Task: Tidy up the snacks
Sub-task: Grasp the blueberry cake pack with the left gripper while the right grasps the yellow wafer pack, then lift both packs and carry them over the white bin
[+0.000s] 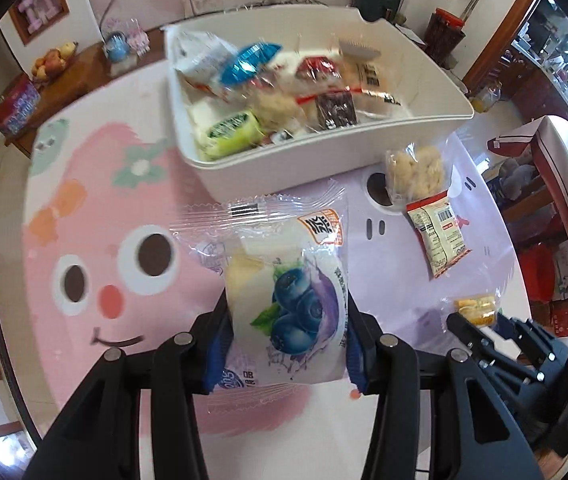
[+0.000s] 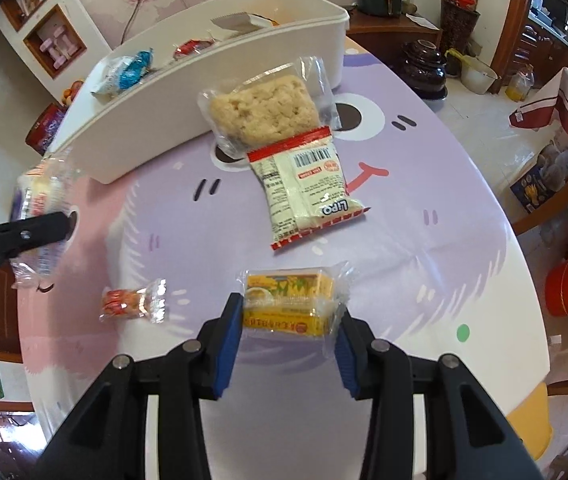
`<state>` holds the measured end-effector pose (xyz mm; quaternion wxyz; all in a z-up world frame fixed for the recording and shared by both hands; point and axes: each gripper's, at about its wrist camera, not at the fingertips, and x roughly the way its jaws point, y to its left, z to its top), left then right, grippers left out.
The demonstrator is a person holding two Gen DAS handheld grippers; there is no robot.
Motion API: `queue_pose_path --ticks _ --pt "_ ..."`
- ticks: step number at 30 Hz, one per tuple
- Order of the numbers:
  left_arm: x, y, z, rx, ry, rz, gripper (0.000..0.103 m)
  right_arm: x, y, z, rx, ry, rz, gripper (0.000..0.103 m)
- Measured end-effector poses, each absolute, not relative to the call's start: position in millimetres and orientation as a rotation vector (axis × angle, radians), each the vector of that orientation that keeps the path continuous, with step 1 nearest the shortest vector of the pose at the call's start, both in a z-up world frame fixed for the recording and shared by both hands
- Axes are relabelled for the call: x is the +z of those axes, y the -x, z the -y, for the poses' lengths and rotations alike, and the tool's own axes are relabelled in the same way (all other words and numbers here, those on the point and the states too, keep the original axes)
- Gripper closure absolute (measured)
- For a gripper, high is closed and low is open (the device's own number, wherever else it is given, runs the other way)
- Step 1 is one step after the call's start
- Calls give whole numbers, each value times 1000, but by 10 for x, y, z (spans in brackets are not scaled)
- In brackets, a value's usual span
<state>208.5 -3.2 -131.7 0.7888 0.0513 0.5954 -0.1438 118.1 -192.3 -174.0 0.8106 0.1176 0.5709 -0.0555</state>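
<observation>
Now, blueberry pack up, bin dead ahead!
Your left gripper point(image 1: 287, 344) clamps the blueberry-printed clear snack packet point(image 1: 287, 300); the white plastic bin point(image 1: 323, 152) lies straight beyond; your right gripper point(image 2: 289, 344) spreads around the yellow wrapped cake point(image 2: 289, 304).

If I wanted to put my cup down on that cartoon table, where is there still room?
The pink face left of the white bin is bare. So is the purple stretch right of the Lipo packet. It is crowded ahead of the right tongs: yellow packet, Lipo packet and rice cake run up to the bin.
</observation>
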Motion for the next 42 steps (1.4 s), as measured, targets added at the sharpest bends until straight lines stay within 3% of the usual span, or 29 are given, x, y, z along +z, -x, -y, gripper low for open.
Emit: queue_pose_path --ticks 12,30,42 --pt "-825 -1960 -75 -320 -132 -1191 57 -1094 -1313 1688 -30 -230 -1116 61" --pt "371 -2804 260 -260 -76 -865 56 506 -2342 1606 23 -171 -746 60" --pt "310 -3454 370 -188 -86 -851 55 759 -3160 1558 37 -112 -702 60"
